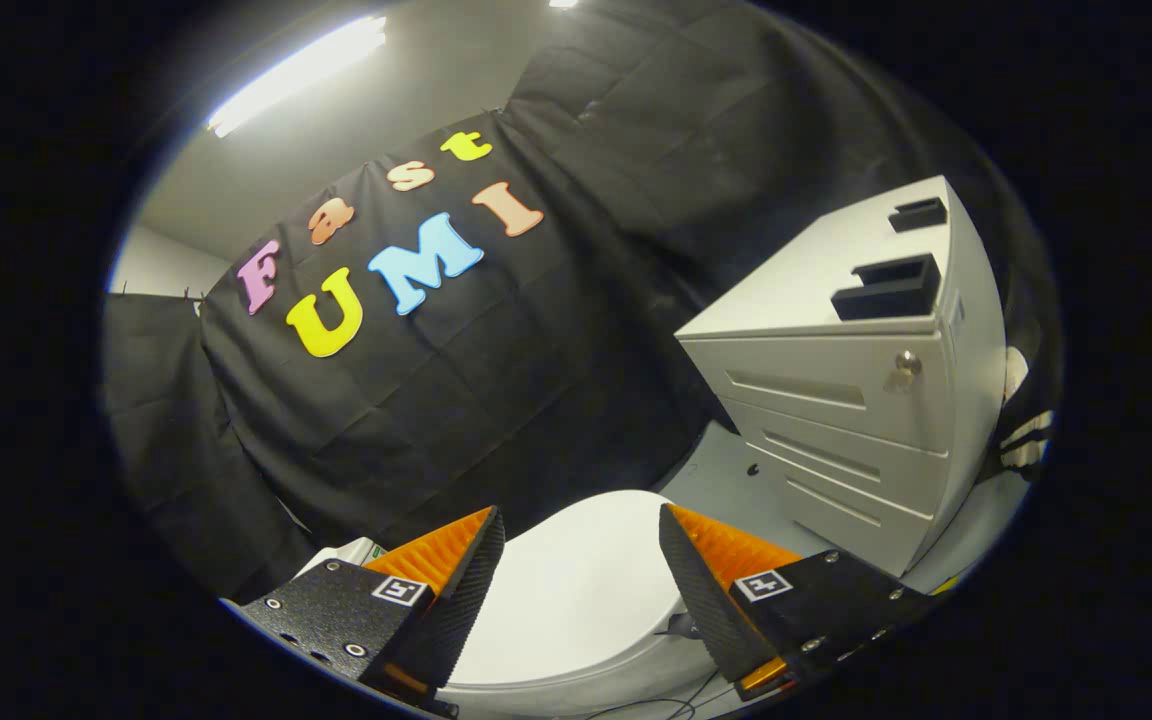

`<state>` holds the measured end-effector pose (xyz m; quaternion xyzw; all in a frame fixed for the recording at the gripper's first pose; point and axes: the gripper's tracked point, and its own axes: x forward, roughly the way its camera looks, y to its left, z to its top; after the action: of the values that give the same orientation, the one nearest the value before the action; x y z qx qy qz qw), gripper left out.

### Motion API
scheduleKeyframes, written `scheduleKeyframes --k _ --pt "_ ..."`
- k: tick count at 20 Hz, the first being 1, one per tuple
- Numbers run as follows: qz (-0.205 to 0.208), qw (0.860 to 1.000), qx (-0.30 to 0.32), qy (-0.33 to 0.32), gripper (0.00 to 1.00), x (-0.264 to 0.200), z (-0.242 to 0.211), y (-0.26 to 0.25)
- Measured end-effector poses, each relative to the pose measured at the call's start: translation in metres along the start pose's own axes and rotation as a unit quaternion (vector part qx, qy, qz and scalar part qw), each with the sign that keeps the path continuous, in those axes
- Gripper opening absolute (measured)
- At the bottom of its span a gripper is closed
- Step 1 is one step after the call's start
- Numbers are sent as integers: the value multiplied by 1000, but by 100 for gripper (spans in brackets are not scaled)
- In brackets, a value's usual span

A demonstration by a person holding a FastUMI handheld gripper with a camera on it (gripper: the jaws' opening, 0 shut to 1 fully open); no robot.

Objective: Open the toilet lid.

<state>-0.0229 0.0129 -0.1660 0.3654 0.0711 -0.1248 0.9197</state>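
Note:
A white toilet with its lid [576,590] lying down flat sits below and just ahead of my fingers. The lid's smooth oval top shows in the gap between them, some way beneath. My gripper [581,525] is open, its fingers wide apart with nothing between them, and it hovers above the lid without touching it. The toilet's rim [576,690] curves under the lid near the fingers' bases.
A white drawer cabinet [846,400] with a key lock stands to the right of the toilet on the pale floor [726,480]. Black cloth walls close off the back and left. A thin cable [656,708] lies by the toilet's base.

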Motion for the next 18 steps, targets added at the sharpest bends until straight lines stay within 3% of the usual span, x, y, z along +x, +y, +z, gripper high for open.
scheduleKeyframes --k 7,15,18 --pt "-70 994 87 24 95 -6 -44 -60" --pt "-89 978 182 41 95 -2 -86 -92" --pt "-79 974 205 59 93 -2 -101 -91"
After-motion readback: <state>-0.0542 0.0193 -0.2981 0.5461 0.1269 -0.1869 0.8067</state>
